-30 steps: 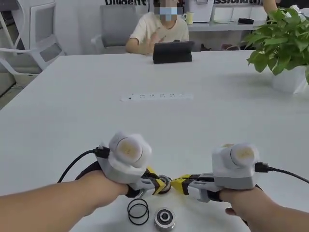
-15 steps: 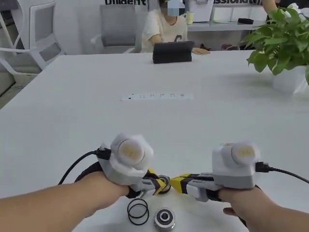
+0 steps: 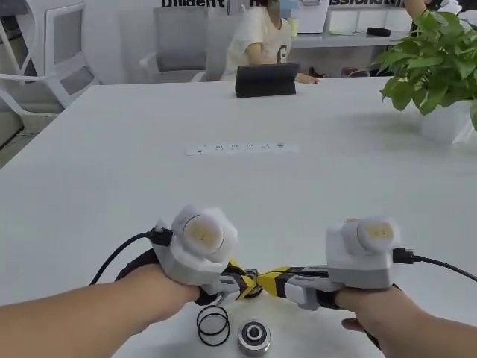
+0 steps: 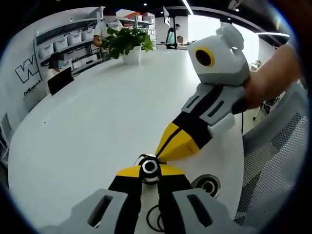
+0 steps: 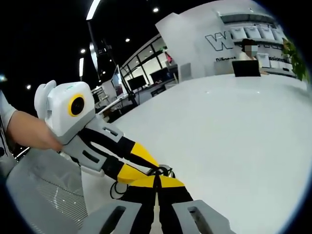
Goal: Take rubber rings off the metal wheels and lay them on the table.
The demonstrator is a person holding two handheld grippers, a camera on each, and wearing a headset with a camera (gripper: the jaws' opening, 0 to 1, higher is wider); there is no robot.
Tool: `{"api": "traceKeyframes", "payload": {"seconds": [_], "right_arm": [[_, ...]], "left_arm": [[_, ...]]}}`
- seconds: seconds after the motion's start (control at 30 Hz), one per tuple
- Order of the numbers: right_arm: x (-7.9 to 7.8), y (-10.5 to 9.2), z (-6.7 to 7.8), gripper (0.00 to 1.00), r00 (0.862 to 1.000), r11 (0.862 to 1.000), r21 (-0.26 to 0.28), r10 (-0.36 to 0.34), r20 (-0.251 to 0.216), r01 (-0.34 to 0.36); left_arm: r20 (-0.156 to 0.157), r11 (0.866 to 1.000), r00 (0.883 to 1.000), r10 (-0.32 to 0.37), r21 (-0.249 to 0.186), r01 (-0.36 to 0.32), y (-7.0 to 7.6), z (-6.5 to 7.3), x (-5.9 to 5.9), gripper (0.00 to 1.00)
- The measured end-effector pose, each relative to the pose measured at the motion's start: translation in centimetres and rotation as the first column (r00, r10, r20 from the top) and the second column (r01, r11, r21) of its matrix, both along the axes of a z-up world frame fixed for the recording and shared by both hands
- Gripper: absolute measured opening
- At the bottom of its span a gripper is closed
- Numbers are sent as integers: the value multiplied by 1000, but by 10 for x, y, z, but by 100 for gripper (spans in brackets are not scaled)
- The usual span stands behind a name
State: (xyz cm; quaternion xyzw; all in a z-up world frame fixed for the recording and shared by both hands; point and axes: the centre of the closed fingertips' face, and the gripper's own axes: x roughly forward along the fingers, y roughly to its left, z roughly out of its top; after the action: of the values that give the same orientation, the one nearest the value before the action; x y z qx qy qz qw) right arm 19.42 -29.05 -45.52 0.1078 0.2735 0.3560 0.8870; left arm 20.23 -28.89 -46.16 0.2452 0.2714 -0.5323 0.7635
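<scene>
Setting: a wide white counter [image 3: 112, 164], seen from above the person's two forearms. Each hand holds a white gripper, low in the head view.
Left claw [image 4: 149, 171]: pinches a small metal wheel [image 4: 149, 165], with one yellow tip on each side of it. The wheel's round face is turned toward the left gripper view's camera.
Right claw [image 5: 156, 179]: yellow tips pressed together into a narrow point. The point touches the rim of the held wheel from the far side. Whether any rubber is caught between the tips cannot be told.
How the claws meet: in the head view they point at each other, tip to tip, near the close edge of the counter.
Second wheel [image 3: 255, 335]: lies flat on the counter, closer to the person than the claws, with nothing touching it.
Rubber rings [image 3: 213, 325]: thin black loops lying flat on the counter and overlapping each other, just left of the second wheel and below the left gripper.
Cables: a black cable [image 3: 119, 253] runs from the left gripper, and another leaves the right gripper.
Middle of the counter: a white power strip [image 3: 242, 148].
Far right: a leafy green plant [image 3: 432, 60] in a white pot.
Far end: a seated person [image 3: 264, 37] behind a dark tablet [image 3: 266, 80].
</scene>
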Motion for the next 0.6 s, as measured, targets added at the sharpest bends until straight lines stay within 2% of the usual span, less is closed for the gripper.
{"api": "traceKeyframes", "payload": {"seconds": [0.03,0.07,0.1,0.27,0.47,0.6], "right_arm": [[1,4,6,0,1000,999,39,1,9,-2],[-2,7,7,0,1000,999,43,13,-1,-13],[-1,5,7,0,1000,1000,18,18,17,-19],[-5,5,8,0,999,999,37,32,12,-33],[-11,5,13,0,999,994,93,52,-3,-51],[-14,5,13,0,998,993,98,60,-6,-59]], "left_arm": [[0,1000,1000,-2,0,2,0,0,0,6],[0,1000,1000,-2,0,2,0,0,0,6],[0,1000,1000,1,-3,-1,0,0,0,6],[-2,1000,1000,3,-3,-3,0,0,-1,6],[-3,1000,1000,6,-7,-6,0,1,-1,7],[2,1000,1000,7,-5,-7,0,1,-1,7]]}}
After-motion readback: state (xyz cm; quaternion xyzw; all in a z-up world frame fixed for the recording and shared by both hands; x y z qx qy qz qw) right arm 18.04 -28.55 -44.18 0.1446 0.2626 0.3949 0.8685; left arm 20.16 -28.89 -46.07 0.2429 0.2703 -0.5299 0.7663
